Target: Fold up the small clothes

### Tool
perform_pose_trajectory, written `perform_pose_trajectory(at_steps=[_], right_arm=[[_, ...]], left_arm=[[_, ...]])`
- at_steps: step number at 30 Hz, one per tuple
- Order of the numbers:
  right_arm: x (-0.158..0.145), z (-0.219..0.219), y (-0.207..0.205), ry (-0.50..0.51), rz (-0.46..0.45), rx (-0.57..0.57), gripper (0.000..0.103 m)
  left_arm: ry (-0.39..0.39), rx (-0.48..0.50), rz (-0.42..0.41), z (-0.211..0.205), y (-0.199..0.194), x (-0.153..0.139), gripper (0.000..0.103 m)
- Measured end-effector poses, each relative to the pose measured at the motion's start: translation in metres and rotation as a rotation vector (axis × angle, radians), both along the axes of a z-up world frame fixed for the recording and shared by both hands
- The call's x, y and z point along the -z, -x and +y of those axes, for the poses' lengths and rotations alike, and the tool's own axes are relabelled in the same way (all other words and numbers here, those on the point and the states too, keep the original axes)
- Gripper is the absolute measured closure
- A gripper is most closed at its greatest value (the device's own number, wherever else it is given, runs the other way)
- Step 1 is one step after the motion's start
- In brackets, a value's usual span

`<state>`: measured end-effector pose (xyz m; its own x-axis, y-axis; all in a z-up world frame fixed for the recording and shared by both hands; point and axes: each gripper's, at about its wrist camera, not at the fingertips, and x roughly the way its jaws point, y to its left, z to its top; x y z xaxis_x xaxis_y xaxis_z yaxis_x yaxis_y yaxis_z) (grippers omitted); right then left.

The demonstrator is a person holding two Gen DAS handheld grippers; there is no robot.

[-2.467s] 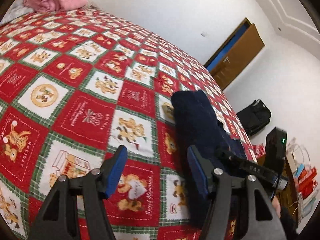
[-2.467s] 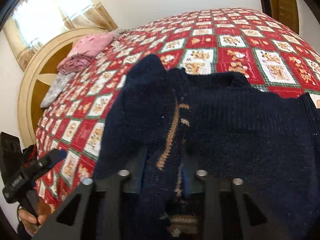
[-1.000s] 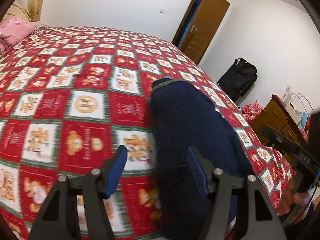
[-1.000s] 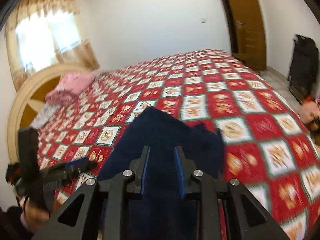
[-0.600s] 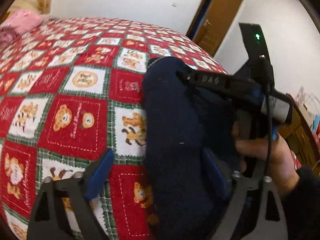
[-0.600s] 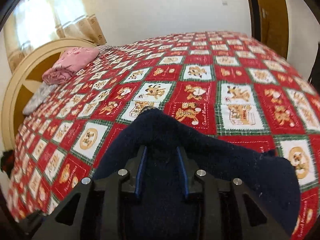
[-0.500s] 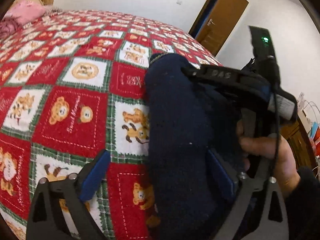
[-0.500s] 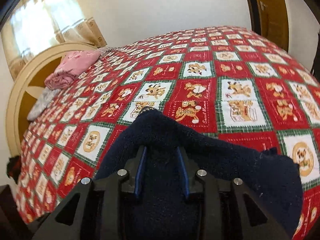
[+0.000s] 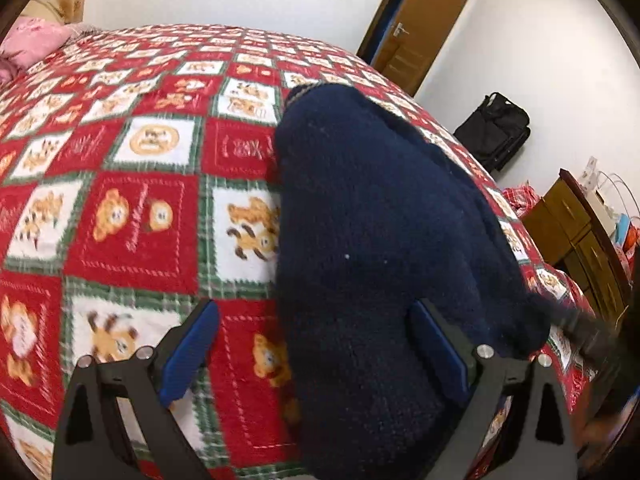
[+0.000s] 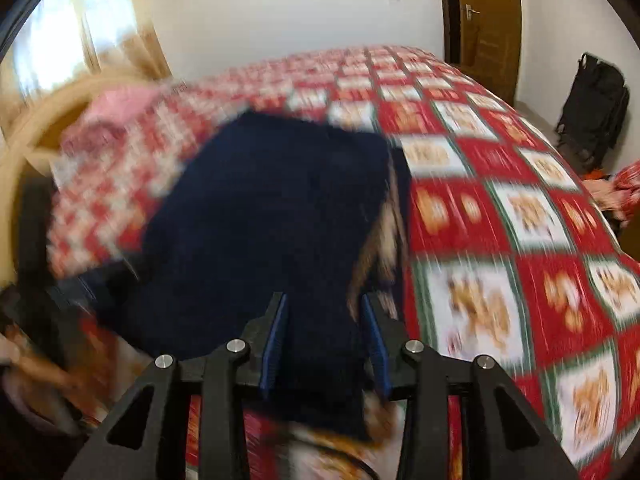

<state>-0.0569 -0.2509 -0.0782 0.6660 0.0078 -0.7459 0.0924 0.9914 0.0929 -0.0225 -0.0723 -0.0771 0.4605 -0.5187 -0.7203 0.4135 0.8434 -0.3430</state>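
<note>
Bedspread [image 9: 132,216]: sweater [image 9: 380,240] now dropped; right gripper [image 10: 326,340] jaws opening.

the folded sweater [image 9: 384,248] lies on the quilt [image 9: 140,208] that covers the bed, toward the quilt's right edge in the left wrist view. the left hand-held gripper [image 9: 316,344] straddles the sweater's near left edge, one finger over the quilt, the other over the sweater. the right hand-held gripper [image 10: 324,344], jaws opening, has the sweater's near end between its fingers. a pillow [image 9: 32,36] lies at the far left of the bed. a door [image 9: 424,24] stands beyond the bed, a bag [image 9: 496,132] on the floor to its right, a cabinet [image 9: 580,224] nearer still.
</note>
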Motion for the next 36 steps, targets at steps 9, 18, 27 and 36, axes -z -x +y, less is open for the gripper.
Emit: perform_pose_trajectory(at_steps=[9,18,27,36], right_arm=[[-0.007,-0.040,0.023,-0.227,0.025,0.166,0.043],[-0.055,-0.058,-0.002,-0.377,-0.177,0.166,0.029],[0.012,-0.058,-0.052,-0.387,0.001,0.193,0.029],[0.018,-0.051,-0.040,-0.357,-0.110,0.156,0.027]], left_arm=[[-0.078,0.051,-0.023,0.008,0.009,-0.006,0.004],[-0.020,0.056,-0.125,0.006,-0.011,-0.054,0.000],[-0.059,0.047,0.141,-0.038,-0.060,-0.011,0.000],[-0.069,0.085,0.136,-0.052,-0.053,-0.013,0.000]])
